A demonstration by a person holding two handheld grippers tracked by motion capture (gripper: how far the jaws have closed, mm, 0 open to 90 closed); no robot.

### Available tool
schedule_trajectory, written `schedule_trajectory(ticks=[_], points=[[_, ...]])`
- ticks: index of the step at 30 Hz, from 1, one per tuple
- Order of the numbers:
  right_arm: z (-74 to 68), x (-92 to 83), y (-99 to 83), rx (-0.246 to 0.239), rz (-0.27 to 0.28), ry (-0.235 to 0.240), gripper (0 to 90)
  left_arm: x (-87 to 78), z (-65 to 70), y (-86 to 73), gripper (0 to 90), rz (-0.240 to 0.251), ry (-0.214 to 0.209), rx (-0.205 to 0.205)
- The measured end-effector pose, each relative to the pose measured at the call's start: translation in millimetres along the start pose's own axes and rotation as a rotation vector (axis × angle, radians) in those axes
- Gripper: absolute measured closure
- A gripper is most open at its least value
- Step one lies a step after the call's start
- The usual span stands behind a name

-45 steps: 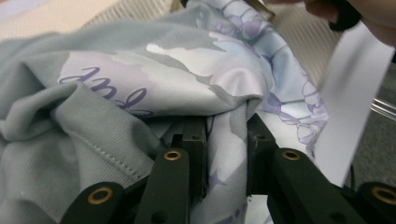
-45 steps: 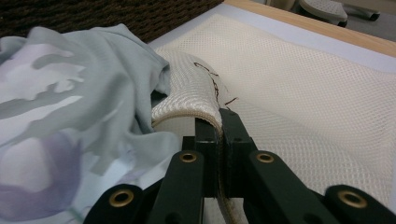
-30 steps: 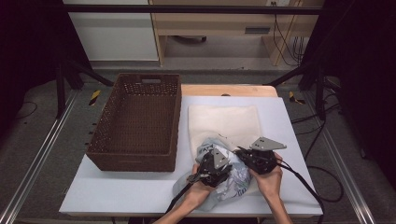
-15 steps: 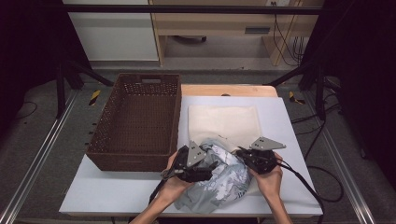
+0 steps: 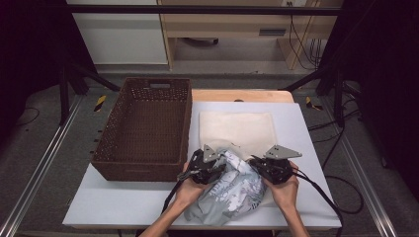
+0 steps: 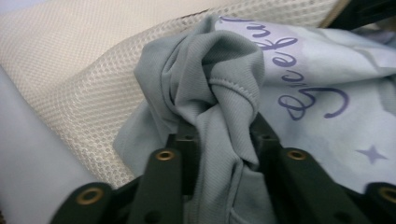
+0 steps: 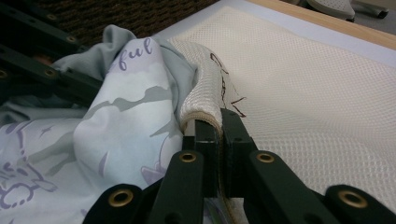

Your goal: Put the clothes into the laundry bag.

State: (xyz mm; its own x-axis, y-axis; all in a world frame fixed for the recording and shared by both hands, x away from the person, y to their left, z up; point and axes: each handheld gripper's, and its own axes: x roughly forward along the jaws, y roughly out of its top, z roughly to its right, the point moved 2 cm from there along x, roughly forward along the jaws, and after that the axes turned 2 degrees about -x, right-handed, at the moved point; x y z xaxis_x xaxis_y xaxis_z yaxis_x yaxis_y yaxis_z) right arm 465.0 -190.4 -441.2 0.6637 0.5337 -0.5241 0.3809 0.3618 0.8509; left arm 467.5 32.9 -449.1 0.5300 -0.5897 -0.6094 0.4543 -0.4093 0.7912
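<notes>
High view: grey printed garment (image 5: 232, 190) bunched at the near edge of the white surface (image 5: 123, 202), partly overlapping the near end of a cream mesh laundry bag (image 5: 237, 127) spread flat behind it; empty brown wicker basket (image 5: 143, 128) standing just left of the bag. Left hand-held gripper (image 5: 210, 165) at the garment's left side, right hand-held gripper (image 5: 262, 165) at its right, both near the bag's front edge. Left gripper view: jaws just closed in on a twisted fold of the grey garment (image 6: 224, 93), cloth bunched between the pads and pressed from both sides, so holding it; purple lettering on the pale panel to the right, cream mesh (image 6: 93, 84) lying beneath and beyond. Right gripper view: jaws pinched narrow on the hemmed rim of the mesh bag (image 7: 205, 93), lifted into a small arch above the flat mesh, with the printed garment (image 7: 116, 126) just beside it on the left and the other gripper's black arms (image 7: 42, 56) farther off. Judged from this: bag mouth gripped and raised, garment gripped at the opening but mostly outside, hardly any of it in the bag as far as can be told. Left to do, probably: pushing the garment through the mouth and, perhaps, moving the filled bag to the basket.
</notes>
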Motion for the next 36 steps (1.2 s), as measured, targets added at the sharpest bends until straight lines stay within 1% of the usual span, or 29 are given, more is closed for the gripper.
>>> schedule_trajectory(ticks=[1,3,5,6,7,10,12,14,16,19,21,22,25,27,29,31,32,34,35,36], points=[[0.3,-0.3,0.3,0.001,0.004,-0.001,87.3,-6.2,3.2,0.5,74.6,0.014,-0.014,0.017],[0.5,-1.0,0.9,0.009,0.008,0.000,87.3,-18.7,11.8,1.5,75.4,0.043,-0.055,0.047],[0.7,-1.2,1.4,0.012,0.016,0.000,87.4,-25.2,23.4,6.3,75.5,0.040,-0.084,0.072],[0.5,-1.4,1.8,0.017,0.019,0.001,87.5,-27.5,30.7,7.7,75.6,0.044,-0.094,0.095],[0.4,-1.7,1.9,0.016,0.021,0.002,87.5,-28.0,38.1,8.2,75.5,0.045,-0.095,0.114],[0.9,-2.4,2.4,0.021,0.028,0.002,87.5,-19.5,55.1,7.4,75.5,0.019,-0.113,0.149],[0.6,-2.5,2.5,0.020,0.030,0.004,87.5,-9.1,60.0,7.0,75.6,-0.004,-0.122,0.148],[0.7,-3.3,2.7,0.016,0.033,0.008,87.5,1.3,62.1,7.8,75.6,-0.016,-0.114,0.148],[0.6,-4.0,3.2,0.020,0.039,0.007,87.5,10.5,62.1,9.0,75.6,-0.024,-0.098,0.132],[0.4,-5.2,3.5,0.017,0.043,0.012,87.5,25.6,58.6,9.3,75.5,-0.049,-0.082,0.094],[-0.5,-5.6,3.6,0.015,0.048,0.017,87.5,35.8,56.2,7.1,75.3,-0.072,-0.068,0.087],[-1.0,-5.7,3.7,0.017,0.050,0.018,87.5,39.7,54.4,5.9,75.0,-0.080,-0.070,0.072],[-1.3,-6.3,3.8,0.012,0.057,0.022,87.5,47.9,48.9,2.9,73.7,-0.080,-0.067,0.037],[-1.3,-6.0,3.6,0.013,0.054,0.021,87.5,50.0,45.4,1.6,70.5,-0.080,-0.081,0.010],[-1.3,-5.7,2.9,0.006,0.049,0.020,87.4,47.5,43.2,0.9,65.5,-0.075,-0.091,0.002],[-0.8,-5.9,2.7,0.006,0.047,0.017,87.4,39.5,41.0,1.6,57.4,-0.082,-0.093,0.017],[-0.5,-6.0,2.6,0.008,0.044,0.017,87.5,33.8,40.0,2.6,52.5,-0.083,-0.095,0.027],[0.0,-5.7,2.6,0.006,0.043,0.015,87.4,20.8,37.0,5.0,46.7,-0.071,-0.108,0.035],[-0.1,-5.7,2.6,0.006,0.042,0.014,87.4,13.9,34.9,6.2,44.4,-0.061,-0.109,0.038],[0.0,-5.8,2.7,0.005,0.044,0.013,87.4,7.4,32.5,7.6,42.3,-0.047,-0.100,0.046]])
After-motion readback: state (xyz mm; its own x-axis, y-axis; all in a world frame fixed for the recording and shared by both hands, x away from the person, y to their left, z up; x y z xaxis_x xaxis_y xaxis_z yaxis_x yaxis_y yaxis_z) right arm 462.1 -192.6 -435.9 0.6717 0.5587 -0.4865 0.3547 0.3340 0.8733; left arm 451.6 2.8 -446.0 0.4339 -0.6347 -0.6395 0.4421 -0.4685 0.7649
